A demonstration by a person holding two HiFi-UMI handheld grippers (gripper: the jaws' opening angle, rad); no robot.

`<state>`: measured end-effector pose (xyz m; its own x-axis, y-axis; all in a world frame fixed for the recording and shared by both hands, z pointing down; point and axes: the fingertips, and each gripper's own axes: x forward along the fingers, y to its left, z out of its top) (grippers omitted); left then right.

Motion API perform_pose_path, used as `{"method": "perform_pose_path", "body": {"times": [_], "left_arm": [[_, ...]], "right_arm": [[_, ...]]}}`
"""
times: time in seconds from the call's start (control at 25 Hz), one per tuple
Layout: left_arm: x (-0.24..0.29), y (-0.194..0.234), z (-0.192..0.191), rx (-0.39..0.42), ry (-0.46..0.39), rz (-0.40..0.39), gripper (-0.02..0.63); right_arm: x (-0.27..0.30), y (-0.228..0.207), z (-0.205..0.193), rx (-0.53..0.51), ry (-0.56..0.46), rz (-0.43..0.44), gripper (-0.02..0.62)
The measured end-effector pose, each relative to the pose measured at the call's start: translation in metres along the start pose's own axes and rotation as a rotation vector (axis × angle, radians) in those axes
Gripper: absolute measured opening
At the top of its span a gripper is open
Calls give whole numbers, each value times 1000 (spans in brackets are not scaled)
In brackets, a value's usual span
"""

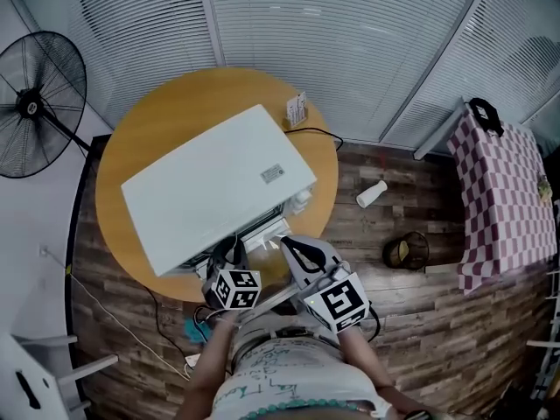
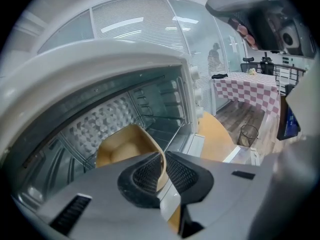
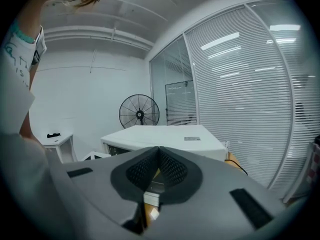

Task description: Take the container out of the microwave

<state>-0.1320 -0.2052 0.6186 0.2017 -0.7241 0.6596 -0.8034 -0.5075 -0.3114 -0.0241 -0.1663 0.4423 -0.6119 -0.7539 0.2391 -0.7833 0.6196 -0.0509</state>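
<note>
A white microwave (image 1: pixel 210 182) sits on a round wooden table (image 1: pixel 157 112) with its front open toward me. In the left gripper view a tan container (image 2: pixel 122 149) stands inside the cavity on the rack. My left gripper (image 2: pixel 162 173) is shut on the container's near rim, its pads pressing the thin wall from both sides. In the head view the left gripper (image 1: pixel 229 252) reaches into the microwave's opening. My right gripper (image 1: pixel 293 245) hovers just to the right of the opening. In its own view the right gripper (image 3: pixel 159 151) is shut with nothing in it, facing the microwave (image 3: pixel 165 134).
A standing fan (image 1: pixel 39 103) is at the far left. A small box (image 1: pixel 296 109) and a black cable lie on the table behind the microwave. On the wooden floor lie a white bottle (image 1: pixel 371 193) and a wire bin (image 1: pixel 405 250), beside a checkered-cloth table (image 1: pixel 503 191).
</note>
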Motion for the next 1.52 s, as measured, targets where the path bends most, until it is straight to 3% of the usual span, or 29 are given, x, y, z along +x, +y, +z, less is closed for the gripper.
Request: {"method": "perform_pose_path", "body": {"times": [1.52], "left_arm": [[-55,-46,-31,-212,120,218,38]], "right_arm": [[-5,12,-5,-99,10,379,-8]]}}
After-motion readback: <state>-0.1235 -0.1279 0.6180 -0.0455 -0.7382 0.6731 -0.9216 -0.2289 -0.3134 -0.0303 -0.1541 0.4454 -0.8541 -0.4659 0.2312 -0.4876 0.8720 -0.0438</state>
